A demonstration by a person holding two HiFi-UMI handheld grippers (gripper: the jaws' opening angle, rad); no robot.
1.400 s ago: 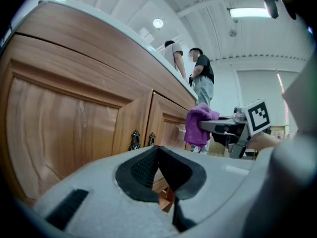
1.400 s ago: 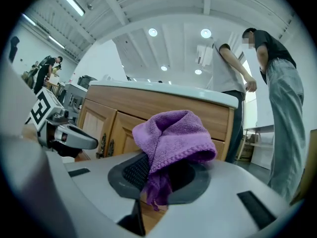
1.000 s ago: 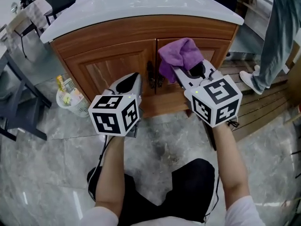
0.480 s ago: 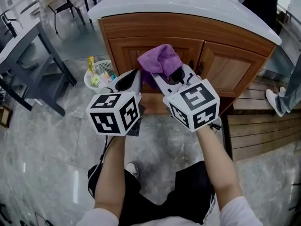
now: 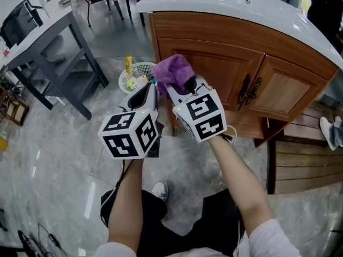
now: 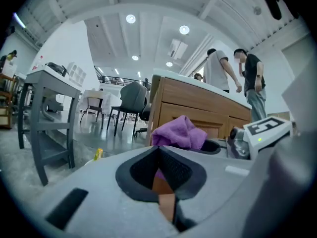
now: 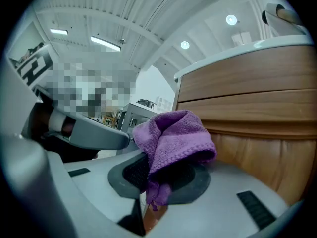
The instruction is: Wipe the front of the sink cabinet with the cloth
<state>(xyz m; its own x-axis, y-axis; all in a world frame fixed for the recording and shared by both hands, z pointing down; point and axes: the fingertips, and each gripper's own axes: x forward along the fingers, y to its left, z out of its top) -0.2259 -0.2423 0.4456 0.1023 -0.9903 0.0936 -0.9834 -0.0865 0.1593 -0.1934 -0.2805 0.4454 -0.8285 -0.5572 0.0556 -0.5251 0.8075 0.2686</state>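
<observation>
- Presently, the right tool (image 7: 157, 185) is clamped on the purple terry cloth (image 5: 172, 70), with a bunched fold standing above its jaws.
- Cloth sits by the left front corner of the brown wooden sink cabinet (image 5: 225, 63); contact cannot be confirmed.
- Left tool (image 6: 159, 165): jaws together, nothing between.
- Cloth judged soft, light and limp; the bunched grip suits, loose face pressed flat.

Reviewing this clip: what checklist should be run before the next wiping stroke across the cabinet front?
1. Grip: the cloth is clamped in the right gripper: ok.
2. Contact: cloth against the cabinet front: cannot tell; it sits near the left edge.
3. Spare tool: the left gripper is shut, empty and apart from the cloth: ok.
4. Obstacles: the basket stands on the floor left of the cabinet, not before the doors: ok.
</observation>
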